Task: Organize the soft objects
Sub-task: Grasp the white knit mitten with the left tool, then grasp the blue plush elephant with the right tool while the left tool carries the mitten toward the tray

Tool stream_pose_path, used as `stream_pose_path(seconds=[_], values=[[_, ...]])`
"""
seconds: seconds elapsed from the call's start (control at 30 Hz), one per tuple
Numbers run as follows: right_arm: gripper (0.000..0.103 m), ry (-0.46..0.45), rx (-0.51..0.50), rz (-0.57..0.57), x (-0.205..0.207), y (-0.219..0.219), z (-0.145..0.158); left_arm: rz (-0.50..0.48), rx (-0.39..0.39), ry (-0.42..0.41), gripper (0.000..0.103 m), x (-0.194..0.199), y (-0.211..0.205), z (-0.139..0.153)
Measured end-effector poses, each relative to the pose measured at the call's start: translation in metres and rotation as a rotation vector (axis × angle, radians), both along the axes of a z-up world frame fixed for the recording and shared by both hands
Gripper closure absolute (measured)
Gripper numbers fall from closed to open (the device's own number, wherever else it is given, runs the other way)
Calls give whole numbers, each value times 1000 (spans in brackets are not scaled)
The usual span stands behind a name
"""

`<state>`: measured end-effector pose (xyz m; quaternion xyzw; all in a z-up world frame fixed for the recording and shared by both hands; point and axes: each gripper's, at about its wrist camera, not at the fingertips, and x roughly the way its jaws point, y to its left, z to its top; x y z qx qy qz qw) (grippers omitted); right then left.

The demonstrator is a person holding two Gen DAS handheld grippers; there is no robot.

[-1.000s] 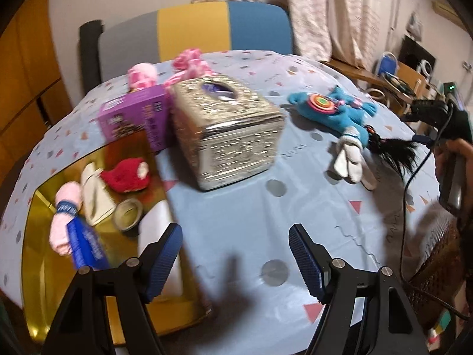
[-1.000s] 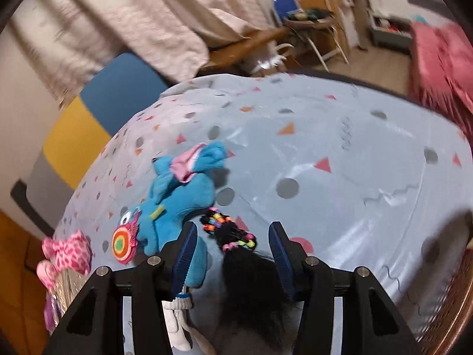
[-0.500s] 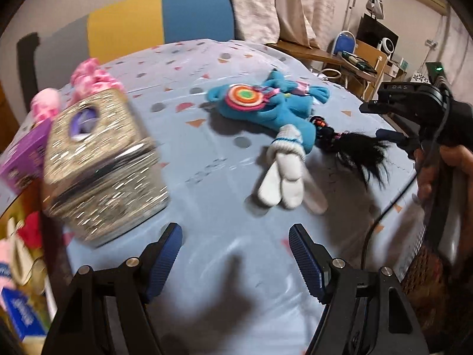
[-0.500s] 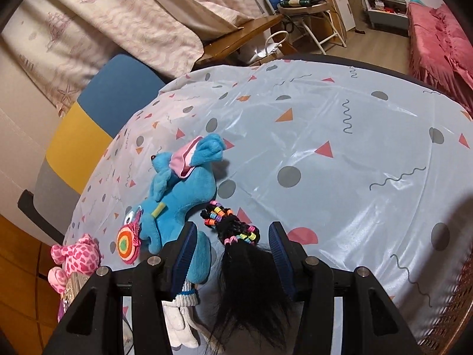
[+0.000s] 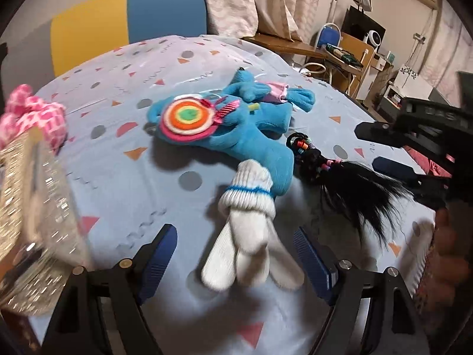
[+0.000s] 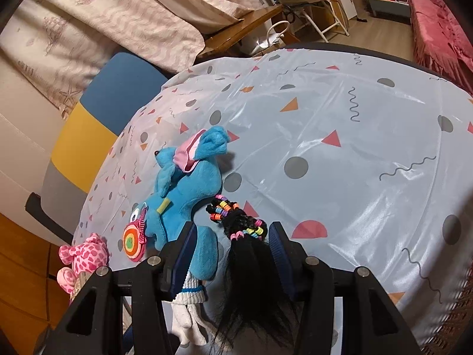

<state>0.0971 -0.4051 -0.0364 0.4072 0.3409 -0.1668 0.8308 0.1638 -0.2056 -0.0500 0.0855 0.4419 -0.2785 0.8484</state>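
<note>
Left tongs (image 5: 235, 254): we hold them wide open, empty, straddling the white socks (image 5: 245, 236) on the counter (image 5: 133, 189).
Right tongs (image 6: 230, 248): parted, empty, around the black hair tuft (image 6: 251, 269).
Blue plush (image 5: 245, 130): beside both.
Handling: light, limp; we judge the socks' rolled cuff the best hold.

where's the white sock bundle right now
In the left wrist view the white sock bundle lies on the tablecloth between the open left gripper's fingers, touching the blue plush.

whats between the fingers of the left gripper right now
In the left wrist view, the open left gripper frames the toe ends of the rolled white socks, lying on the light blue patterned tablecloth. The fingers are not touching them.
</note>
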Motion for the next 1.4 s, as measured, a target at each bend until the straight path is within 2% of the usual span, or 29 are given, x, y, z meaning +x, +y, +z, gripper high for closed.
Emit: stream_pose_path(seconds=[0.17,0.23,0.27,0.3,0.37,0.47,0.6,0.77,0.87,0.93,1.03,1.2,1.3,1.4], values=[[52,-1,10,13,2,2,-1,4,6,16,25,20,-18,-17],[52,5,12,23,5,3,-2,1,11,26,42,26,-23,-25],[52,7,11,26,6,3,-2,-5,14,46,57,29,-24,-30],[52,10,9,29,6,4,-3,-12,20,69,58,31,-25,-37],[52,13,10,32,7,4,-3,-18,10,42,64,25,-20,-38],[52,17,17,28,7,2,-5,-25,12,15,65,11,-6,-38],[52,24,18,37,8,3,-5,9,-3,27,64,-10,28,-38],[52,42,10,89,14,11,-7,52,16,12,62,-45,79,-41],[52,54,-1,146,21,21,-7,79,14,-26,62,-64,103,-43],[52,65,-48,206,28,33,-3,89,25,-48,62,-73,115,-44],[52,92,-119,310,43,53,2,111,-5,-50,62,-77,128,-46],[52,155,-333,534,84,92,22,116,-31,-75,62,-81,132,-50],[52,252,-452,654,111,112,17,119,-59,-70,60,-86,137,-51],[52,396,-541,712,140,123,-9,122,-69,-74,60,-89,141,-50]])
